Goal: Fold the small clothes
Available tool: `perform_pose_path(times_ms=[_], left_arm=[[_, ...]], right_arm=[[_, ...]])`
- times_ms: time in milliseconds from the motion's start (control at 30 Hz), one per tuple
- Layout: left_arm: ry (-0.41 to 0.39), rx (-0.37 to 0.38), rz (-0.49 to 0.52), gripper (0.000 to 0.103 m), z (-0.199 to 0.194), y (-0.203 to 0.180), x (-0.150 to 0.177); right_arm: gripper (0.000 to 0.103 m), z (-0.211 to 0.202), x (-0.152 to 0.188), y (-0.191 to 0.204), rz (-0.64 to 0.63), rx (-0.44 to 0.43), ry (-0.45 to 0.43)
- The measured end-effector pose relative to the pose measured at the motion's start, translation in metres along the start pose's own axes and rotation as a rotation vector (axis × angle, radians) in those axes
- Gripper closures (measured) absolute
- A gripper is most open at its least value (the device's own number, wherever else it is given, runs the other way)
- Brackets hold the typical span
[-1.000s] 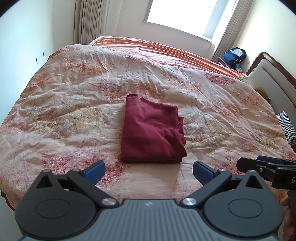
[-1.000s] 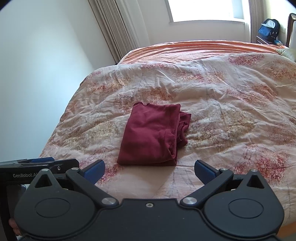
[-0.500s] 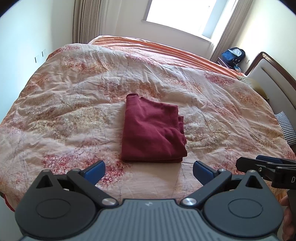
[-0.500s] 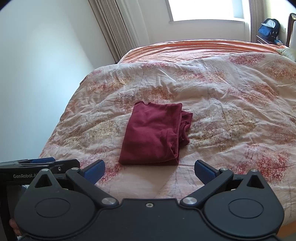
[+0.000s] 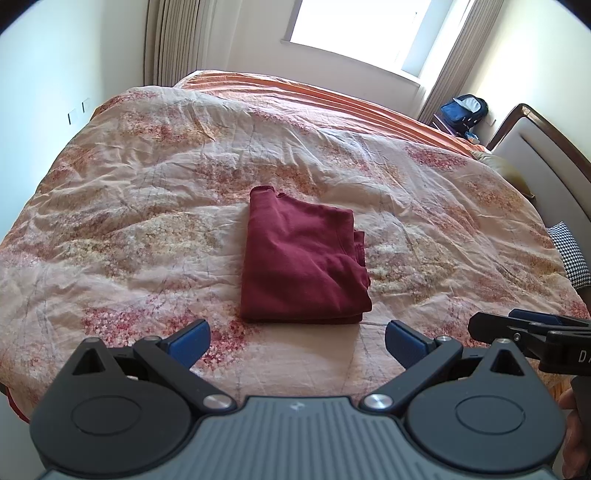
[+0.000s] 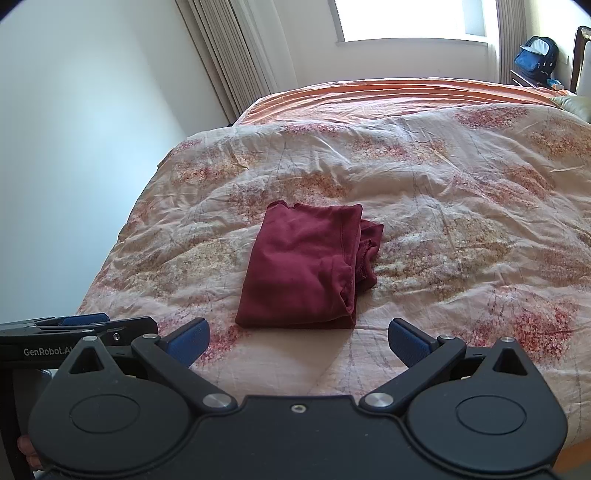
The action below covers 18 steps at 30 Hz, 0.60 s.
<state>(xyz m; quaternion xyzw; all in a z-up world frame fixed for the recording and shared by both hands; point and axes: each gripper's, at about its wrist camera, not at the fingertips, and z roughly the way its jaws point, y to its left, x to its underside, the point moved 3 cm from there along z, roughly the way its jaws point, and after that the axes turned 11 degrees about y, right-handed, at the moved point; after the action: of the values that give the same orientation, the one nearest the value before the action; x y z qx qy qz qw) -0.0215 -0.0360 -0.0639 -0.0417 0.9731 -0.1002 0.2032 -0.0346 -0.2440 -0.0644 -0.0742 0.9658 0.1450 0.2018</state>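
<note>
A dark red garment point(image 5: 301, 264) is lying folded into a compact rectangle on the floral quilt point(image 5: 140, 236) that is covering the bed, roughly midway between the bed's left and right edges and closer to the near edge than to the far one. Its top layer is lying fairly smooth, while along its right side several stacked layers and a rumpled inner edge are showing, clearest from the right wrist view point(image 6: 306, 266). A small notch is showing at its far left corner.

The left gripper point(image 5: 297, 338) is hovering above the near edge of the bed, just short of the garment, with its blue-padded fingers point(image 5: 190, 338) spread wide and nothing between them. The right gripper point(image 6: 298, 338) is hanging in much the same place beside it, its blue fingers point(image 6: 406, 343) likewise standing wide apart and holding nothing. Neither is touching the cloth. Each gripper is showing at the edge of the other's view, seen side-on.

Beyond the quilt an orange striped sheet point(image 5: 332, 96) is running along the far edge of the bed under a bright window point(image 5: 362, 29) flanked by curtains point(image 5: 166, 40). A blue backpack point(image 5: 463, 112) is sitting near the far right corner, beside the padded headboard point(image 5: 546, 155), and a houndstooth cushion point(image 5: 570, 254) is peeking in at the right edge.
</note>
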Motion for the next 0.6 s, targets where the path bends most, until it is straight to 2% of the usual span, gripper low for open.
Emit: perform_pose_path(times_ms=[367, 600], left_arm=[[0.004, 0.005, 0.002, 0.000, 0.0020, -0.0076, 0.0015], [0.021, 0.061, -0.010, 0.000, 0.0037, -0.0090, 0.0001]], right_arm=[[0.000, 0.0000, -0.0007, -0.0005, 0.000, 0.002, 0.000], [0.000, 0.0002, -0.0009, -0.0002, -0.001, 0.003, 0.001]])
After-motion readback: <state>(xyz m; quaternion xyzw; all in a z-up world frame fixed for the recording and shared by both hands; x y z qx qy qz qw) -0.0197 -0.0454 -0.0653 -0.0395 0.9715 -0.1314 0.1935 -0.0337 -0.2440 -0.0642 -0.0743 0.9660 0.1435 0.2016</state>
